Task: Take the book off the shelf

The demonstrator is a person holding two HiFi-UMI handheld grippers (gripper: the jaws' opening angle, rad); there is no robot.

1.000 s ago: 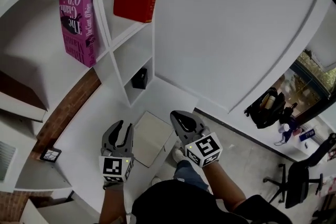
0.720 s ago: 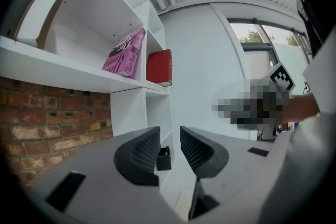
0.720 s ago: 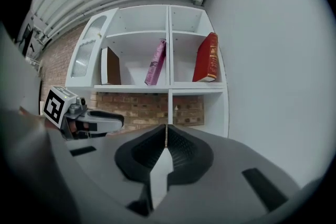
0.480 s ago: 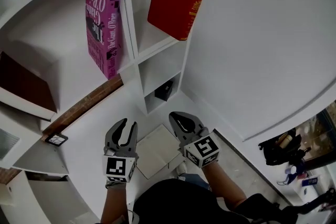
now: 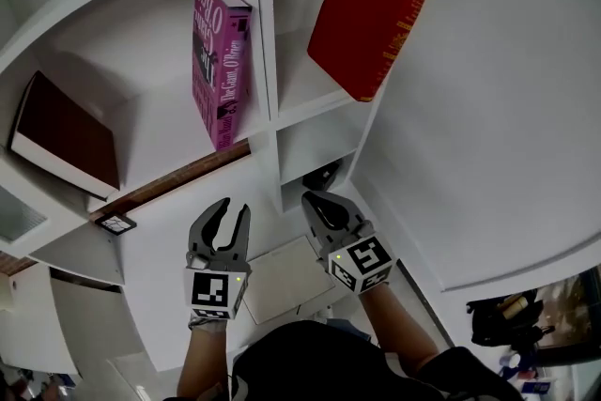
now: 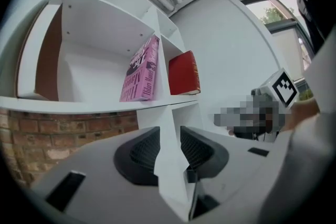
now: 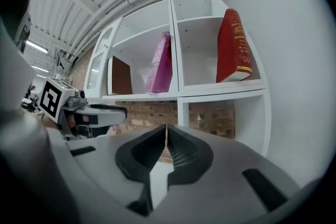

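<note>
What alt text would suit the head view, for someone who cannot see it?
Two handheld grippers, the left gripper open and the right gripper shut, both empty, point toward a white shelf holding a pink book, a red book and a dark brown book in separate compartments.

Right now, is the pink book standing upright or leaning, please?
Leaning: the pink book tilts, its top toward the middle divider, its foot away from it.
</note>
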